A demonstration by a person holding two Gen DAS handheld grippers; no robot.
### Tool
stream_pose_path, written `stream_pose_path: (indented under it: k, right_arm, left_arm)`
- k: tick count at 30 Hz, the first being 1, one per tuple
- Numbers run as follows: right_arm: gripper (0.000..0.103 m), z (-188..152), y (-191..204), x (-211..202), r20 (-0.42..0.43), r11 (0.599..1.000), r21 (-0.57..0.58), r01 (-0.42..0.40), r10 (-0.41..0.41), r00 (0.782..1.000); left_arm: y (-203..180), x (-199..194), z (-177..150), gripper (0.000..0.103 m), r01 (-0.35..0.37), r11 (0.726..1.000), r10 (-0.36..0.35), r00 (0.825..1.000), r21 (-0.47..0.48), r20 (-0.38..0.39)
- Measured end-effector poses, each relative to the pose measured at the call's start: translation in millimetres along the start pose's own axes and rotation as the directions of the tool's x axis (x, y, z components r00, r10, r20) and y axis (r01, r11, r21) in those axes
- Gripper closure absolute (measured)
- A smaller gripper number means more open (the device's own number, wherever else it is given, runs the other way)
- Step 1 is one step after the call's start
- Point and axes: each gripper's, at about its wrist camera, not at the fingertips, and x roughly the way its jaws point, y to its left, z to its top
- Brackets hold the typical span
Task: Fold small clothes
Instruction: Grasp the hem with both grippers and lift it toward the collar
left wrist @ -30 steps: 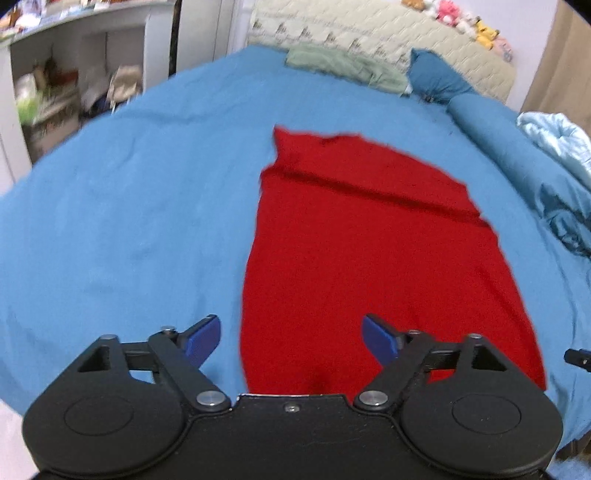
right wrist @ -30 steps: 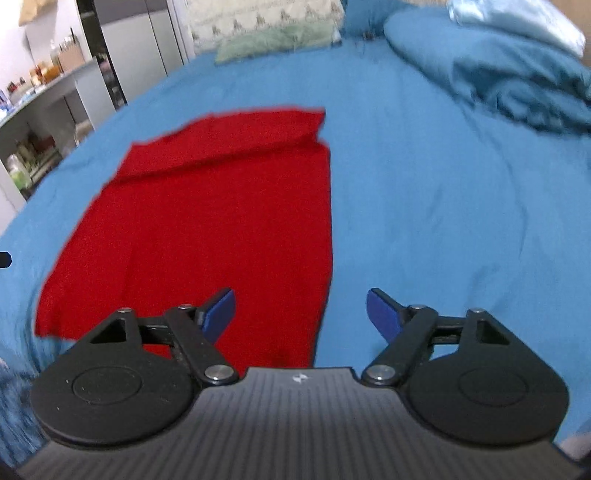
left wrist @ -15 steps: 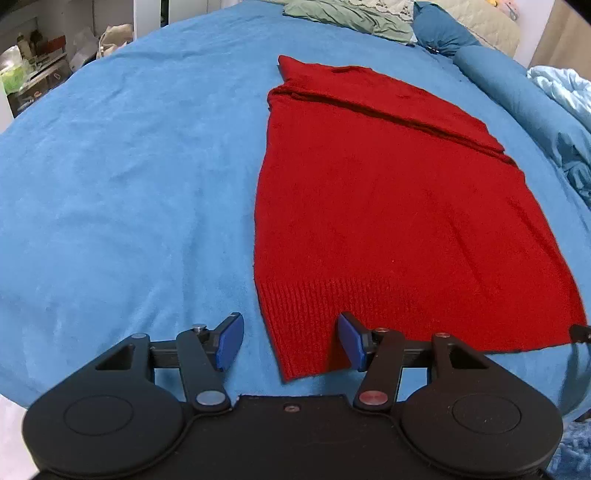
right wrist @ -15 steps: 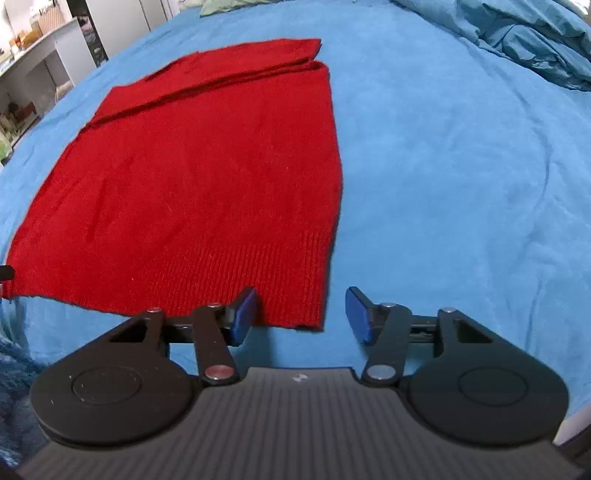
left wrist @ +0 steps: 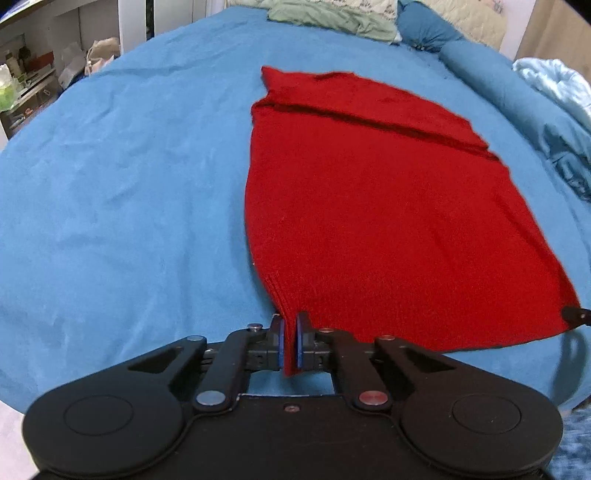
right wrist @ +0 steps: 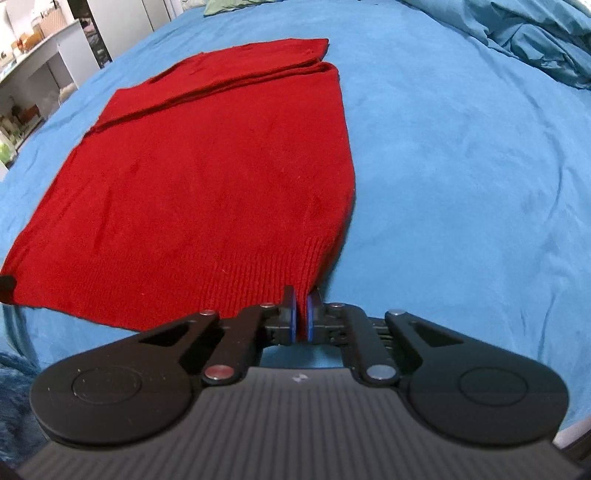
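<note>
A blue bed (left wrist: 110, 192) fills the room beyond both grippers, left (left wrist: 290, 341) and right (right wrist: 302, 317), each pinching the red sweater's (left wrist: 376, 206) near hem; shelves (left wrist: 26, 85) blur behind.

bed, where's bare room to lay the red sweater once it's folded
Bare blue bedspread lies wide open left of the red sweater, out to the shelves. More runs right of the sweater's edge in the right wrist view. It is crowded toward the rumpled duvet and the green cloth by the headboard. Both the left gripper and right gripper pinch the hem corners.
</note>
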Motion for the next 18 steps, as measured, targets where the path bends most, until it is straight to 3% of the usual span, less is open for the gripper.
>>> stream_pose_path:
  k: [2,5,10,14,18]
  right_arm:
    - [0.083,3.2,-3.7,-9.3,0.013,1.0,0.014,-0.022,0.022,1.0]
    - [0.083,14.9,-10.5,-32.1,0.055,0.996,0.048,-0.082,0.079,0.995]
    - [0.083,55.3,-14.6,-69.3,0.161,0.981,0.057,-0.184,0.173,0.972]
    - [0.083,110.4,-16.1,-81.5,0.249,0.964,0.08,-0.255,0.228,0.941]
    - [0.083,183.0,-22.2,-70.1,0.335,0.947,0.11,-0.302,0.251,0.908]
  left_arm:
    - [-1.7,-11.4,6.0,0.097,0.017,1.0,-0.017,1.0,-0.018,0.015]
    - [5.1,-29.1,25.6,0.097,0.079,0.989,-0.073,0.996,-0.123,0.048]
    - [6.6,-52.1,78.1,0.097,0.165,0.966,-0.129,0.975,-0.198,0.18]
    - [0.9,-51.0,137.0,0.097,0.175,0.967,-0.118,0.953,-0.185,0.279]
    - [2.5,-24.6,201.5,0.097,0.169,0.96,-0.093,0.944,-0.225,0.316]
